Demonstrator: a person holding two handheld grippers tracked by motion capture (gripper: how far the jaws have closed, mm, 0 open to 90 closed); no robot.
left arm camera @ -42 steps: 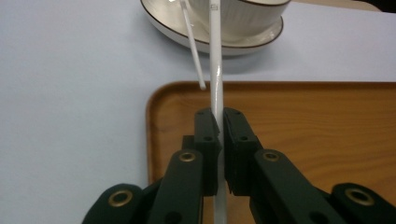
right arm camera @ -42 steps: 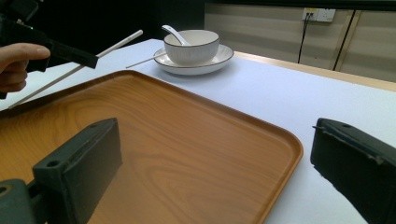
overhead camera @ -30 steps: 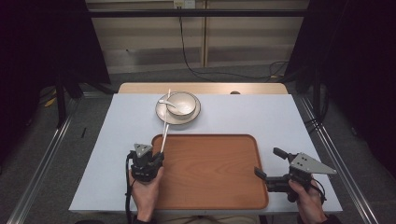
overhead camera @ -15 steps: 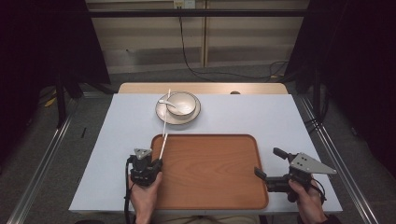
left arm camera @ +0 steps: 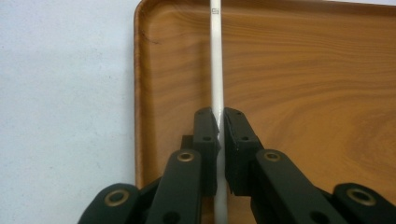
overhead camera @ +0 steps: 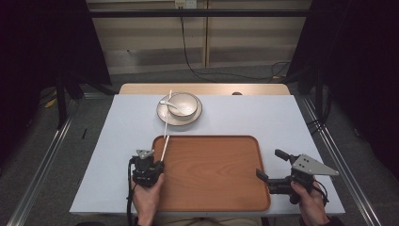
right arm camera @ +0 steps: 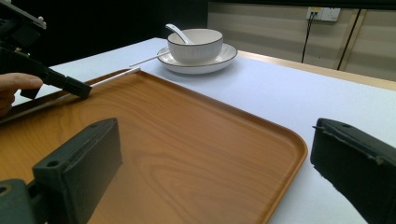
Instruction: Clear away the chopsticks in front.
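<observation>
Gripping a white chopstick [left arm camera: 216, 65], the left gripper [left arm camera: 220, 119] has its jaws closed tight on the stick's near end — the left gripper view shows the pads pinching it over the tray's [left arm camera: 327, 84] left edge, with a small mark near the stick's far part. From the high view, the left gripper [overhead camera: 157, 162] sits at the tray's [overhead camera: 211, 188] near-left corner and the chopstick [overhead camera: 165, 140] runs away toward the plate [overhead camera: 164, 114], where a second stick [overhead camera: 169, 101] lies across the rim beside the bowl [overhead camera: 183, 104] and spoon [overhead camera: 167, 103].

Right gripper [overhead camera: 274, 165] — jaws wide apart, nothing between them, at the tray's right edge on the desk [overhead camera: 263, 117]. Its own view adds a low side look: the bowl [right arm camera: 195, 44] stands on the plate [right arm camera: 224, 58] with the spoon [right arm camera: 178, 32] leaning in it, and the held chopstick [right arm camera: 114, 77] pokes past the tray rim.
</observation>
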